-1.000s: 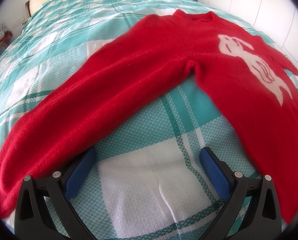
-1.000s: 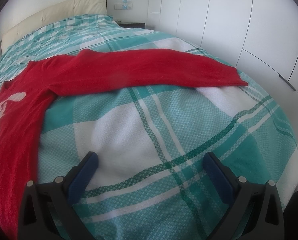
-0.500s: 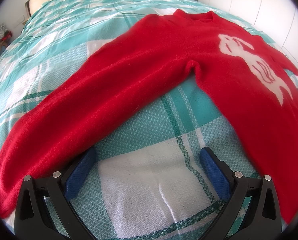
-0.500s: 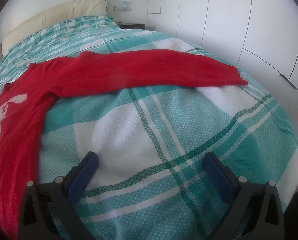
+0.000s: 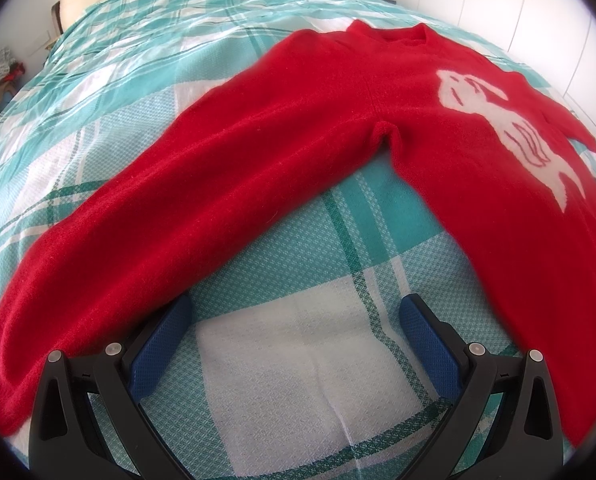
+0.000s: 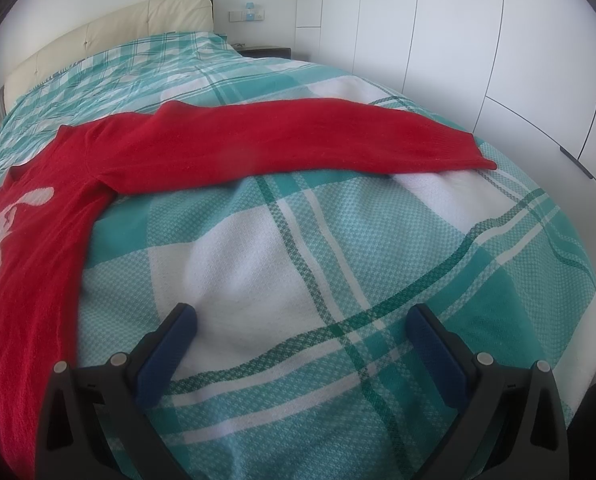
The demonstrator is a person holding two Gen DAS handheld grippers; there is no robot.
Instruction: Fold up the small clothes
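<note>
On the bed (image 6: 338, 248): one red sweater (image 5: 298, 152), spread flat with both sleeves out; no containers in view. I hold the left gripper (image 5: 293, 344) and right gripper (image 6: 302, 340) wide open, empty, near the sweater. Risk: pinching bedcover along with knit would drag the sweater askew.

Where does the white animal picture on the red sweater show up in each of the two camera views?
Left wrist view: the white animal design sits at upper right, on the red sweater chest.
Right wrist view: the design is at the far left edge, partly cut off.
Shared landmark: the teal plaid bedspread under the sweater.
</note>
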